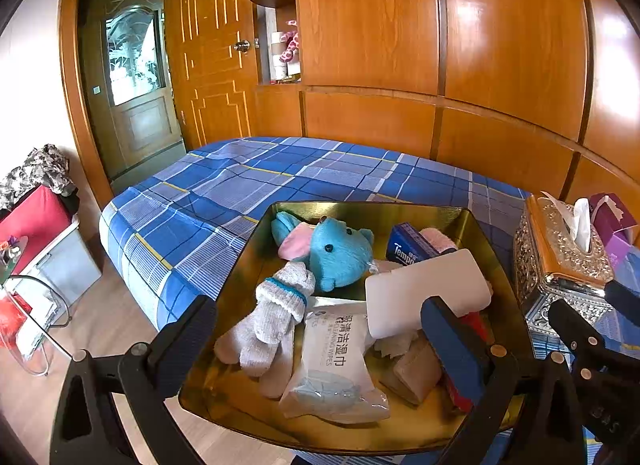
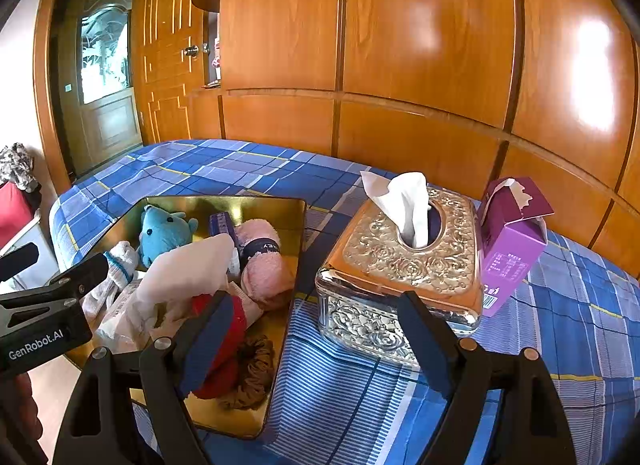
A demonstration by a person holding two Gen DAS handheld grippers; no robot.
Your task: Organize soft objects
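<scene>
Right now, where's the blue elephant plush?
In the gold tray on the bed, at its far end: the blue elephant plush lies just beyond the grey socks, left of the Tempo tissue pack.

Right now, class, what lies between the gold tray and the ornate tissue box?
Only a bare strip of blue plaid bedsheet separates the gold tray from the tissue box, clearest in the right wrist view.

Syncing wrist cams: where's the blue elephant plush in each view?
Left wrist: blue elephant plush sits center frame, toward the far side of the gold tray, behind the grey socks.
Right wrist: the plush is at left of center, in the far-left part of the tray.
Shared landmark: the ornate tissue box beside the tray.
</scene>
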